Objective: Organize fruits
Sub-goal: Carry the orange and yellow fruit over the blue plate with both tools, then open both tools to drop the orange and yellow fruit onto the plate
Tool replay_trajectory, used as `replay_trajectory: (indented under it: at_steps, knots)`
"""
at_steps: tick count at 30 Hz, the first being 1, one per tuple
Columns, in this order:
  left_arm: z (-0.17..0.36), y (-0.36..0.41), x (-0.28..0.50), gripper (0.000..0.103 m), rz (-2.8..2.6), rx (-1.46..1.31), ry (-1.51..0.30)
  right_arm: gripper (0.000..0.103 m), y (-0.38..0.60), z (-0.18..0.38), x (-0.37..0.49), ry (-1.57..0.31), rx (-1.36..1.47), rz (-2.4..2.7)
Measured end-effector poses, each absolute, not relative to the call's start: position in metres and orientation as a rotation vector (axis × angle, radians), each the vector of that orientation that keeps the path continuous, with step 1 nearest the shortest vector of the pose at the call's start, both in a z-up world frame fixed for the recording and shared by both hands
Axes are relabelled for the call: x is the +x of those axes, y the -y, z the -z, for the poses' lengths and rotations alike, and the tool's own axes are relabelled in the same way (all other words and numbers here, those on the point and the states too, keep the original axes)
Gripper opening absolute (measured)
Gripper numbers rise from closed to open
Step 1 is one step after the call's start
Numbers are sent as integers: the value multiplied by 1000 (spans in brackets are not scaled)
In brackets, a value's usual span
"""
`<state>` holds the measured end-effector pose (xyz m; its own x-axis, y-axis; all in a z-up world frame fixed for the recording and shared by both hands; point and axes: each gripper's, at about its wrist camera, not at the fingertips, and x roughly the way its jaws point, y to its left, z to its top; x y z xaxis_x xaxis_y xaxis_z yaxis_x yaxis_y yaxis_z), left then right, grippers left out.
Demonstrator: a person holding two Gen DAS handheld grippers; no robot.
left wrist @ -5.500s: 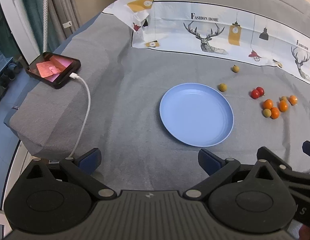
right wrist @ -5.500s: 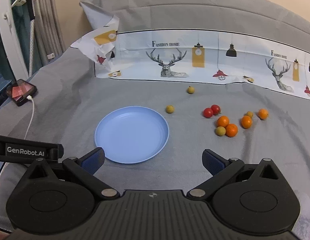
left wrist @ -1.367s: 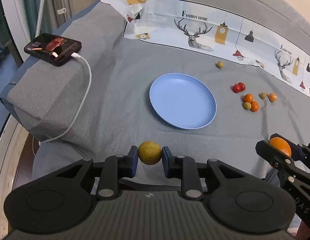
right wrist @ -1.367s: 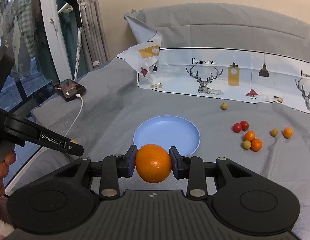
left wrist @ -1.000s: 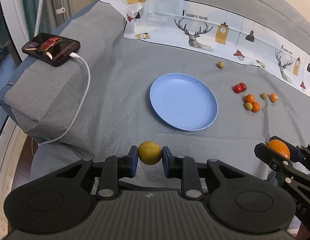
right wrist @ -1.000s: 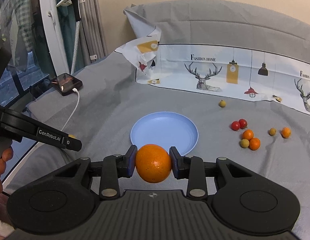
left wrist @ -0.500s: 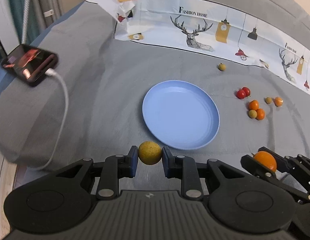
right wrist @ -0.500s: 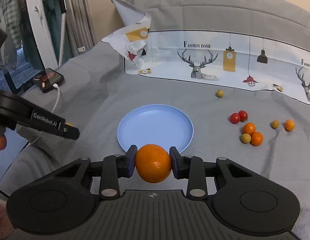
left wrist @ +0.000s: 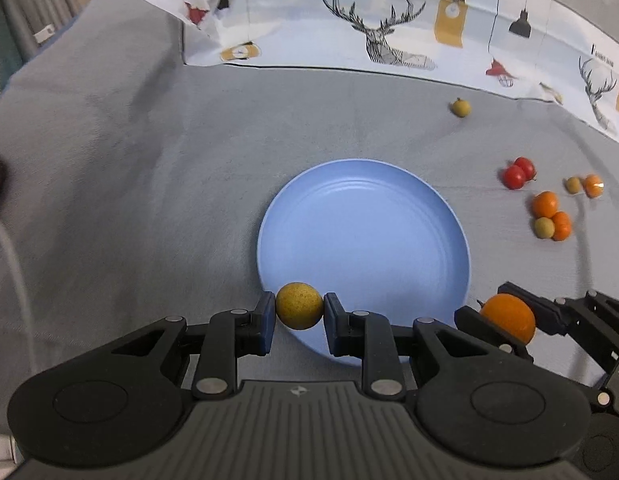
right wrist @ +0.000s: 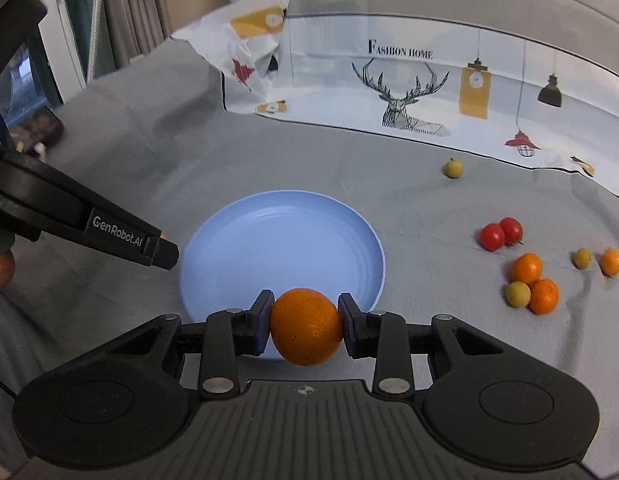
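Note:
My left gripper [left wrist: 299,312] is shut on a small yellow fruit [left wrist: 299,305] and holds it over the near left rim of the blue plate [left wrist: 365,236]. My right gripper [right wrist: 305,326] is shut on an orange [right wrist: 305,326] above the near rim of the plate [right wrist: 281,248]. The right gripper with its orange [left wrist: 508,317] also shows at the lower right of the left wrist view. The plate is empty. Small fruits lie loose on the grey cloth to the right: two red tomatoes [right wrist: 500,233], several small oranges [right wrist: 533,280] and yellow-green ones [right wrist: 453,168].
A printed white cloth with deer [right wrist: 409,92] lies along the back. The left gripper's body [right wrist: 89,224] crosses the left of the right wrist view. A white cable [left wrist: 9,252] runs at the far left. Curtains [right wrist: 121,12] hang behind on the left.
Both grippers have moved forward and lower toward the plate, each still holding its fruit. The plate now looks larger and the phone has slid out of view on the left.

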<state>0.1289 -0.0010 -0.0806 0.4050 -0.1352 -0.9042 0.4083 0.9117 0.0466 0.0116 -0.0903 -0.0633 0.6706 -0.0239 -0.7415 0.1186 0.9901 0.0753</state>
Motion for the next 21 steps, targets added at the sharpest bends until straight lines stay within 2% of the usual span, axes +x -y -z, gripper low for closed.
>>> replay_trajectory:
  at_steps: [9,11,13,14,15,16,17,21]
  knots:
    - [113,14,163,28,345,317,-1148,37,95,90,48,-865,57,33]
    - [113,12,167,39,342,317,-1139,37,95,91,54,-862,47,23]
    - [107,8,170,96,332,301,-1121,38,95,89,59,-852,45,15]
    - [101,5,169,103,323,279,-1104,49,95,86,60,-842,48,15]
    - [95,0,167,103,316,254,-1082,57,96,81,60,-834,49,17]
    - [90,-4,164,103,318,244,-1075,71,96,77,59,-826,48,23]
    - [85,-6,161,103,323,248,-1080,80,97,73,57,-818,46,34]
    - [70,-22,136,103,307,228,-1080,88,101,58,32,-832,72,59]
